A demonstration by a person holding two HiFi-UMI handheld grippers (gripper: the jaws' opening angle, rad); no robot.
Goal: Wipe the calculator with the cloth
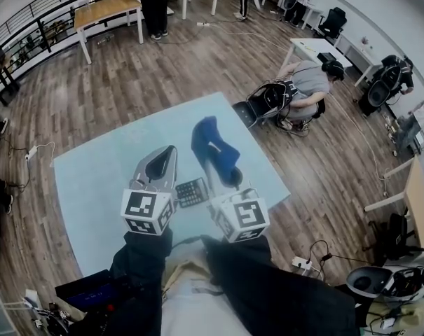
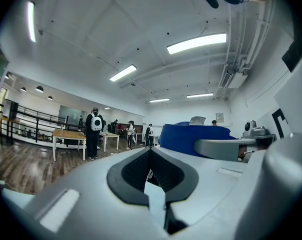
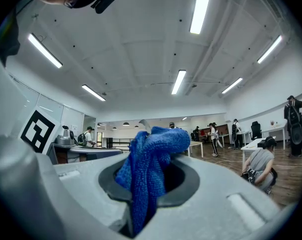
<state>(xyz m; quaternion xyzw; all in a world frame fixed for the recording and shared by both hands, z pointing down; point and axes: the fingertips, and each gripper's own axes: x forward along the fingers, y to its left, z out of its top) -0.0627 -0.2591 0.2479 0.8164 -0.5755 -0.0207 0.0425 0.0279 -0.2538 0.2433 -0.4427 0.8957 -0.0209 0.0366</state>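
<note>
A dark calculator [image 1: 192, 192] lies on the light blue table [image 1: 99, 180] near its front edge, between my two grippers. My right gripper [image 1: 221, 168] is shut on a blue cloth [image 1: 210, 143], which bunches up around its jaws above and to the right of the calculator. In the right gripper view the cloth [image 3: 155, 146] sticks out of the right gripper [image 3: 147, 134] and hides the seam. My left gripper [image 1: 167, 154] hovers just left of the calculator. The left gripper [image 2: 151, 154] has its jaws together, and the cloth [image 2: 190, 136] shows beyond it.
A person crouches beside an office chair [image 1: 268, 100] on the wooden floor, right of the table's far corner. A wooden table [image 1: 106, 9] with a person standing by it is at the back. A power strip [image 1: 299, 262] and cables lie on the floor at the lower right.
</note>
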